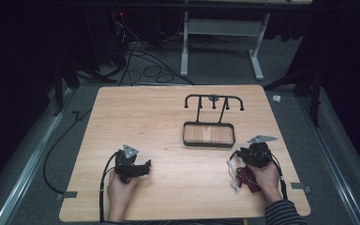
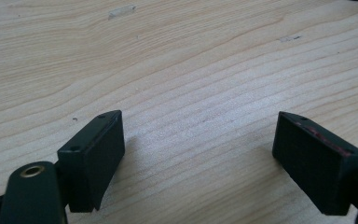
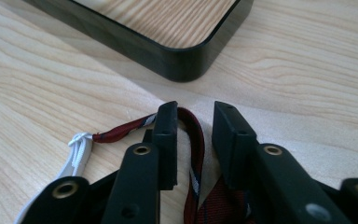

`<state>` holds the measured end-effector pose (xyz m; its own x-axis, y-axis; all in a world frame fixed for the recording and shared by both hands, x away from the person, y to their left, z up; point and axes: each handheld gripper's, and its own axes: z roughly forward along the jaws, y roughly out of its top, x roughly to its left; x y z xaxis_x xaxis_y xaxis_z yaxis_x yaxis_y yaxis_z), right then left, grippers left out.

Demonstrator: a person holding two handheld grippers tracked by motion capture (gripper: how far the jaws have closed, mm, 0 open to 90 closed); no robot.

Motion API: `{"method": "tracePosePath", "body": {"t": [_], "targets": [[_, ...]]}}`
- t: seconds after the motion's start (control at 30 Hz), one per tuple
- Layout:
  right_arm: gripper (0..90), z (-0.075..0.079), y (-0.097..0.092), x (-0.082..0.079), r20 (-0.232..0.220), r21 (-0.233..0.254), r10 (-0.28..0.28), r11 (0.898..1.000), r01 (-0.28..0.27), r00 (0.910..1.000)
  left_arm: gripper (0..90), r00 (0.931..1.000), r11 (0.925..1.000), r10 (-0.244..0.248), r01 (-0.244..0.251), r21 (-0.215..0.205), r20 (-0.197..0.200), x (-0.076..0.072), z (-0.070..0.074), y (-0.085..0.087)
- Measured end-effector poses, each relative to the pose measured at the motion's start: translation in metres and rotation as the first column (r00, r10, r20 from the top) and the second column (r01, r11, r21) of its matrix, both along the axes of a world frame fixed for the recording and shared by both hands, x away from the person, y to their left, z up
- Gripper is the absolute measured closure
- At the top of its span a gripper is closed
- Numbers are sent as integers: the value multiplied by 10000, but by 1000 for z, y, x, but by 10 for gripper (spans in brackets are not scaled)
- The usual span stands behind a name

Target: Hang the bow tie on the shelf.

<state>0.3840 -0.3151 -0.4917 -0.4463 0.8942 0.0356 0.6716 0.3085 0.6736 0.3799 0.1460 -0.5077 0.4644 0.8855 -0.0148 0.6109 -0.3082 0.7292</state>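
I am using the black-rimmed tray [image 1: 209, 134] as my landmark; I am bringing my right gripper [image 3: 193, 122] down just on my side of its right corner, where the dark red tie [image 3: 196, 140] is lying, its white cord [image 3: 77, 148] trailing away from that corner; the jaws are standing narrow with a fold of the tie between them, and I cannot tell whether the pads are pressing it yet. My left gripper [image 2: 198, 140] is waiting wide and empty, well to the tray's left. I am judging open wood between tie and tray, while the table's near edge [image 1: 183, 216] is lying close behind my right hand.
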Motion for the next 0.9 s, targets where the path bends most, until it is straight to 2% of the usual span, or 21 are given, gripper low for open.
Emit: {"method": "tracePosePath", "body": {"t": [0.17, 0.27, 0.4, 0.6, 0.9], "targets": [[812, 0, 1, -1, 22, -228, 101, 9997, -100, 9999, 171, 10000, 10000, 0, 0, -2, -1, 0, 0, 0], [854, 1, 5, -3, 177, -636, 282, 9976, -270, 9994, 171, 10000, 10000, 0, 0, 1, -1, 0, 0, 0], [900, 1, 8, -4, 202, -780, 435, 9961, -418, 9988, 171, 10000, 10000, 0, 0, -2, 1, 0, 0, 0], [900, 2, 6, -5, 199, -568, 521, 9971, -509, 9984, 171, 10000, 10000, 1, -1, -2, -1, 0, 0, 0], [900, 18, 0, -16, 769, -139, 480, 9988, -470, 9959, 171, 10000, 10000, 0, 0, 0, 0, 0, 0, 0]]}}
